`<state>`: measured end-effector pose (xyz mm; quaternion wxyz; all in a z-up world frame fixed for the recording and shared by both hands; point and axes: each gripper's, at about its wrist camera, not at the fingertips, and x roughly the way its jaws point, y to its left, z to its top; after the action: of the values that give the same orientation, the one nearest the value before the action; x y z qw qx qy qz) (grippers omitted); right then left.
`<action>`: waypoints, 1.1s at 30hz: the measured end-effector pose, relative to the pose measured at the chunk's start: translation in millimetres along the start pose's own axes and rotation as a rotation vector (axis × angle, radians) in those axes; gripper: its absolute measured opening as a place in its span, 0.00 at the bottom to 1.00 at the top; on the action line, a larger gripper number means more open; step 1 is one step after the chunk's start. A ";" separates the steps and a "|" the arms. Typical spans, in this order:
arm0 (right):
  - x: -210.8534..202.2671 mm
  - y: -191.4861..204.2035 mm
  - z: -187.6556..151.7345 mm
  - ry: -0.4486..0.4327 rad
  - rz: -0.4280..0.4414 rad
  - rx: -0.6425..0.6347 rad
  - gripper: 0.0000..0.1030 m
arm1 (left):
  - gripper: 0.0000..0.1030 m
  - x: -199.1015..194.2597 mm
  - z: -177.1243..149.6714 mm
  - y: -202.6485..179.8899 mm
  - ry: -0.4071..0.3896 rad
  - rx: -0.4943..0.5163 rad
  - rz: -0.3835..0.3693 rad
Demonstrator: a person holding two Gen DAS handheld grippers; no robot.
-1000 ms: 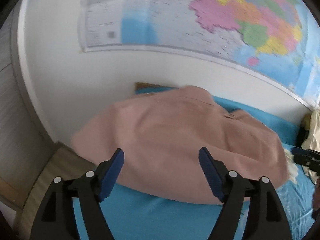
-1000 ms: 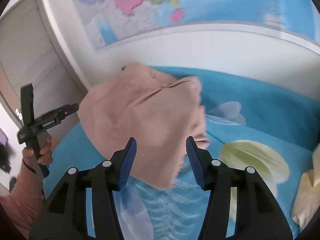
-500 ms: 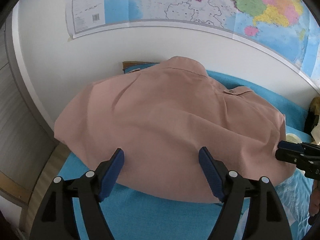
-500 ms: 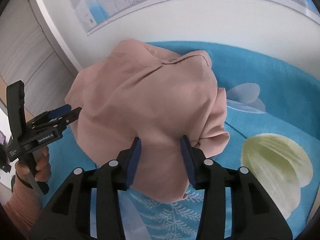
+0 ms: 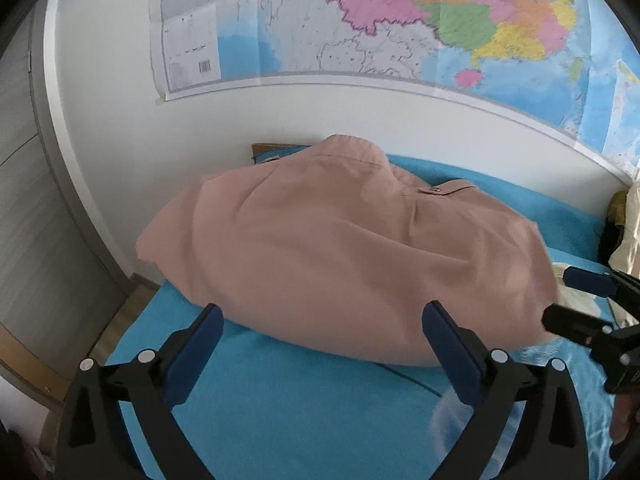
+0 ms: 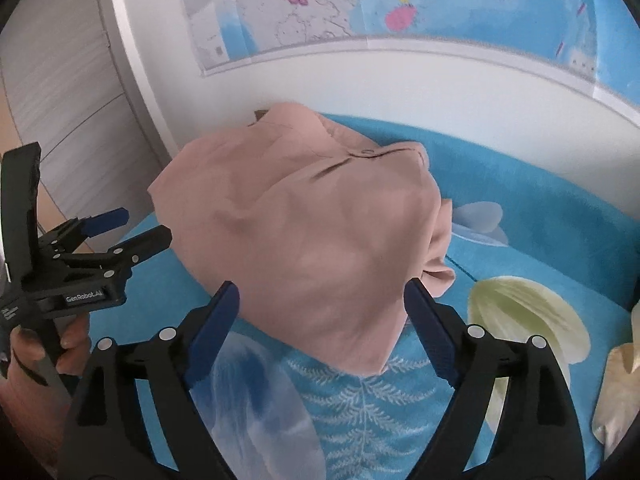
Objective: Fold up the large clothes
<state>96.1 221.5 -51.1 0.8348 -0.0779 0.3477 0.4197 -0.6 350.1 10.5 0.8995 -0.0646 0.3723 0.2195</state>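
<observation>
- two blue pads of your left gripper (image 5: pixel 322 346) have just been opening and stand wide with nothing between them; the pink garment (image 5: pixel 344 264) lies folded on the blue bedsheet (image 5: pixel 304 412) just ahead, so smooth its near edge.
- right wrist view: your right gripper (image 6: pixel 320 322) has just been opening too, its pads flanking the garment's near corner without pressing it; lift clear without snagging the cloth.

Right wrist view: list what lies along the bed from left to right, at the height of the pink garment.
left gripper → pink garment → pale yellow-green flower print on the blue bedsheet → cream cloth at the right edge.
</observation>
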 end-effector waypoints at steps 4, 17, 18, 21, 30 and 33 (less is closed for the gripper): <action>-8.9 8.6 -4.7 -0.023 -0.010 -0.030 0.90 | 0.94 -13.5 -7.5 -4.6 -0.018 -0.039 -0.004; -32.5 16.2 -27.6 -0.072 -0.017 -0.010 0.95 | 0.94 -44.5 -38.4 -19.9 -0.019 -0.091 0.047; -34.9 17.9 -29.6 -0.074 -0.018 -0.014 0.95 | 0.94 -47.0 -41.0 -20.0 -0.020 -0.099 0.047; -44.3 25.5 -38.2 -0.082 -0.019 -0.033 0.95 | 0.94 -55.3 -49.2 -22.3 -0.022 -0.115 0.054; -60.7 32.6 -59.9 -0.079 0.004 -0.015 0.95 | 0.94 -79.5 -60.0 -28.6 -0.042 -0.118 0.038; -64.7 34.2 -64.5 -0.078 0.005 -0.011 0.95 | 0.94 -85.1 -62.1 -30.2 -0.050 -0.113 0.041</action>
<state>10.7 174.1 -51.9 0.8462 -0.0653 0.3126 0.4265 -80.3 276.2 24.1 0.8988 -0.1022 0.3378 0.2599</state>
